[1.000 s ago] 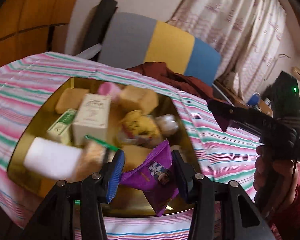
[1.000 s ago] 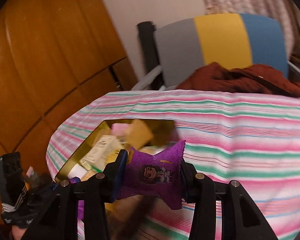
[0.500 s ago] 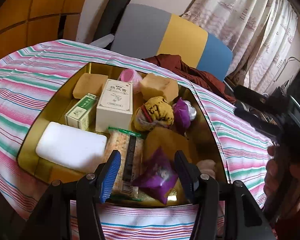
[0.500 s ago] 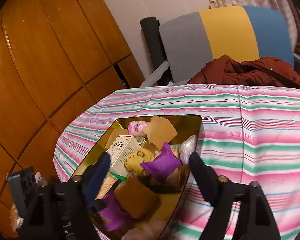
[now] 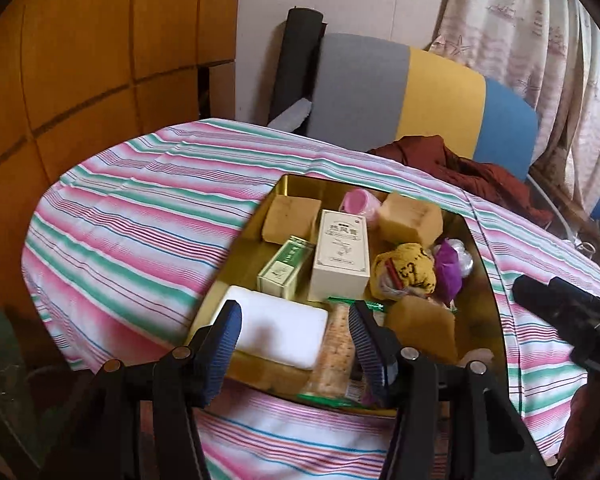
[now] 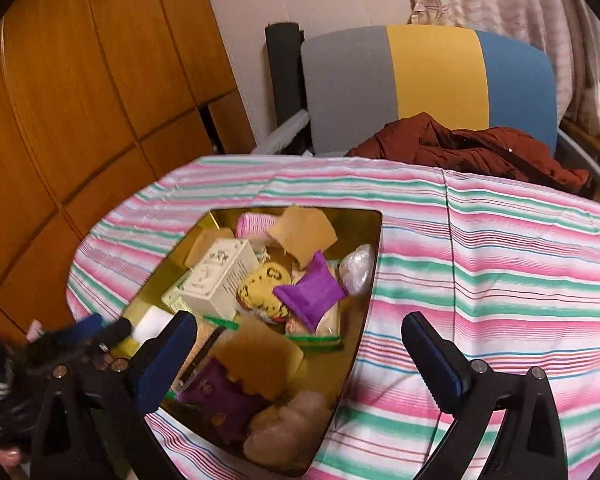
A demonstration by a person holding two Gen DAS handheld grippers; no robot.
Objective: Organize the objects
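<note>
A gold tray [image 5: 485,300] on the striped tablecloth [image 5: 140,240] holds a white block [image 5: 284,332], a cream box [image 5: 342,252], a green box [image 5: 286,266], tan sponges [image 5: 410,218], a pink roller [image 5: 358,202] and a yellow cloth bundle [image 5: 406,272]. One purple packet [image 6: 310,292] lies on top of the pile, another [image 6: 220,396] at the tray's near end. My left gripper [image 5: 296,336] hangs open and empty over the tray's near edge. My right gripper [image 6: 300,332] is wide, its jaws opening, with nothing between them.
A chair with a grey, yellow and blue back [image 5: 420,92] stands behind the table, a rust-brown jacket [image 6: 460,148] on its seat. Wooden wall panels [image 6: 80,100] fill the left, curtains [image 5: 540,40] the right. Bare striped cloth [image 6: 500,280] lies right of the tray.
Each gripper was shut on a purple packet a second ago. Both let go, the packets now lie in the tray, and both grippers have opened and drawn back from it.
</note>
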